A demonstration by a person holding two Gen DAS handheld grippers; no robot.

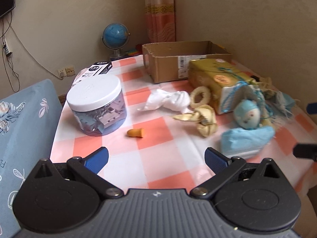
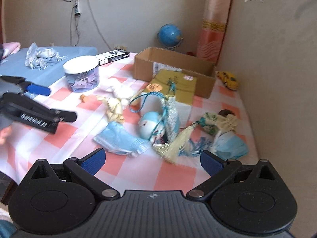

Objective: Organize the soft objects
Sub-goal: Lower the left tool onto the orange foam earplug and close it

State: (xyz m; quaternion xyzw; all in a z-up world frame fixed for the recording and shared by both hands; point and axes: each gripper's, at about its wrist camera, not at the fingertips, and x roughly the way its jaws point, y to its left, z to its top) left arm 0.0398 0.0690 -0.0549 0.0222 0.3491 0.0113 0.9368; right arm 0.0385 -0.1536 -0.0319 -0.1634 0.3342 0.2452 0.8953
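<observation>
Soft things lie on the checked tablecloth (image 1: 150, 152): a white cloth (image 1: 168, 101), a cream ring (image 1: 200, 97), a cream bow (image 1: 204, 121), a blue doll head (image 1: 247, 116), a blue mask (image 1: 245, 140) and an orange earplug (image 1: 135, 133). My left gripper (image 1: 156, 158) hovers open over the near table edge, holding nothing. My right gripper (image 2: 152, 160) is open too, just short of the blue mask (image 2: 120, 138), the doll (image 2: 150, 125) in a woven bag (image 2: 170, 111) and a cream tassel (image 2: 178, 140). In the right wrist view, the left gripper (image 2: 59, 103) shows at the left.
An open cardboard box (image 1: 178, 59) stands at the back with a tissue pack (image 1: 221, 79) in front. A white-lidded jar (image 1: 97, 107) sits left. A second mask (image 2: 229, 142), a floral pouch (image 2: 218, 123) and a yellow toy (image 2: 227, 79) lie by the right wall.
</observation>
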